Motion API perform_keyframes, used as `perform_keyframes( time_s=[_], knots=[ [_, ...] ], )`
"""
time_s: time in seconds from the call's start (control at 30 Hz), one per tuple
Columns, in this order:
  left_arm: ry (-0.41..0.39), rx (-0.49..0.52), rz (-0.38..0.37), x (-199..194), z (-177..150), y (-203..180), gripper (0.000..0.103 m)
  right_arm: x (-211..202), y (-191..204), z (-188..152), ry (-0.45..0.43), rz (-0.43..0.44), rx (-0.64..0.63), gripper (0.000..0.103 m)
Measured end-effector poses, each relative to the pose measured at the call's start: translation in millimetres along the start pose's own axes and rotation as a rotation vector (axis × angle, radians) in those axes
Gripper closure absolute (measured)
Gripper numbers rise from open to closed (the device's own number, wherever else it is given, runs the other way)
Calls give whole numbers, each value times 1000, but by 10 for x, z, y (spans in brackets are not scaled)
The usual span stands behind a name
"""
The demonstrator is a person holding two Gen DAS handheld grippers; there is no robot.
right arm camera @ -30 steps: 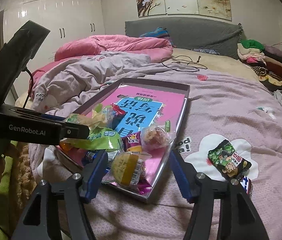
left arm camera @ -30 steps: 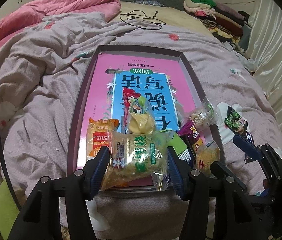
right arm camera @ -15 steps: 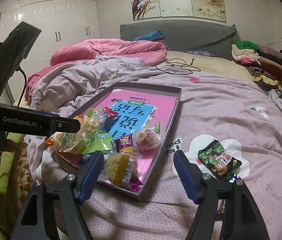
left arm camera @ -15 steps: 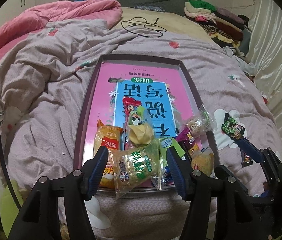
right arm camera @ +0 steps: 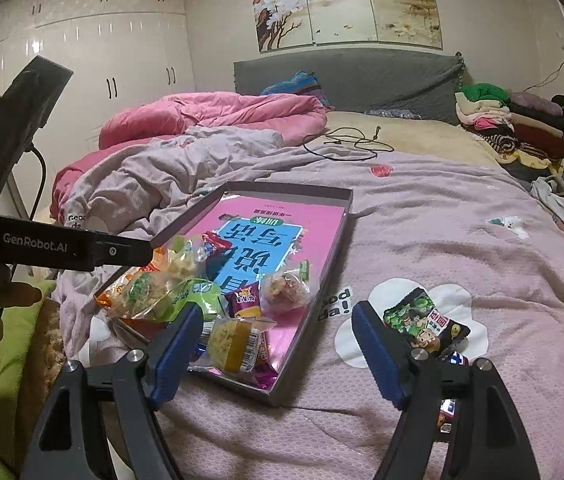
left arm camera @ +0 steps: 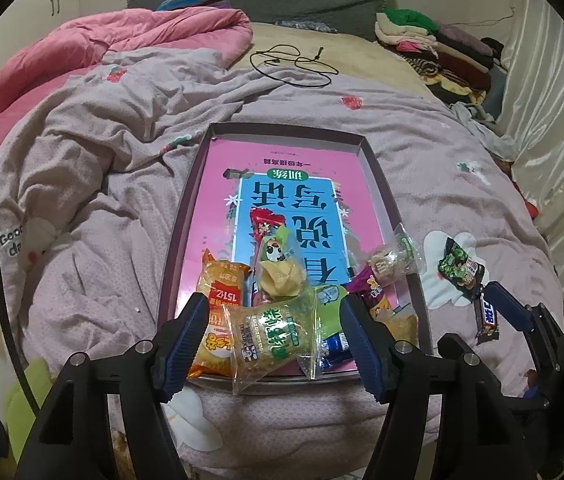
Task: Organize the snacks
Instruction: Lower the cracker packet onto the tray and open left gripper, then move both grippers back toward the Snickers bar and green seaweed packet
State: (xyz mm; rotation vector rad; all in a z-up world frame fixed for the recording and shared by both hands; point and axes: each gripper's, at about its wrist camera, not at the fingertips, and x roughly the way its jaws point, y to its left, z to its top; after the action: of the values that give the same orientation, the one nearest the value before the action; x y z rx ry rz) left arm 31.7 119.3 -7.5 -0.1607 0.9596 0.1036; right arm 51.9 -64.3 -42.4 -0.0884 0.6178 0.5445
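White wardrobe (right arm camera: 122, 92), grey headboard (right arm camera: 361, 76), rumpled bed (right arm camera: 441, 216)

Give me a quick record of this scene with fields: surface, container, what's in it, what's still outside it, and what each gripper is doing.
surface: bed with a lilac blanket
container: shallow box, pink book inside
in box: several snack packets bunched at the near end, green-label packet in front
outside box: green-black packet and a dark bar on the blanket
left gripper: jaws opening, green-label packet between them
right gripper: jaws opening, nothing held
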Motion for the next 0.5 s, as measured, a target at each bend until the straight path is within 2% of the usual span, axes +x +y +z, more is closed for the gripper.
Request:
perform_keyframes(
  time_s=[0.5],
  knots=[
    [-46, 19, -23, -242, 51, -157, 33, -223, -204, 72, -60, -55, 39, 22]
  ],
)
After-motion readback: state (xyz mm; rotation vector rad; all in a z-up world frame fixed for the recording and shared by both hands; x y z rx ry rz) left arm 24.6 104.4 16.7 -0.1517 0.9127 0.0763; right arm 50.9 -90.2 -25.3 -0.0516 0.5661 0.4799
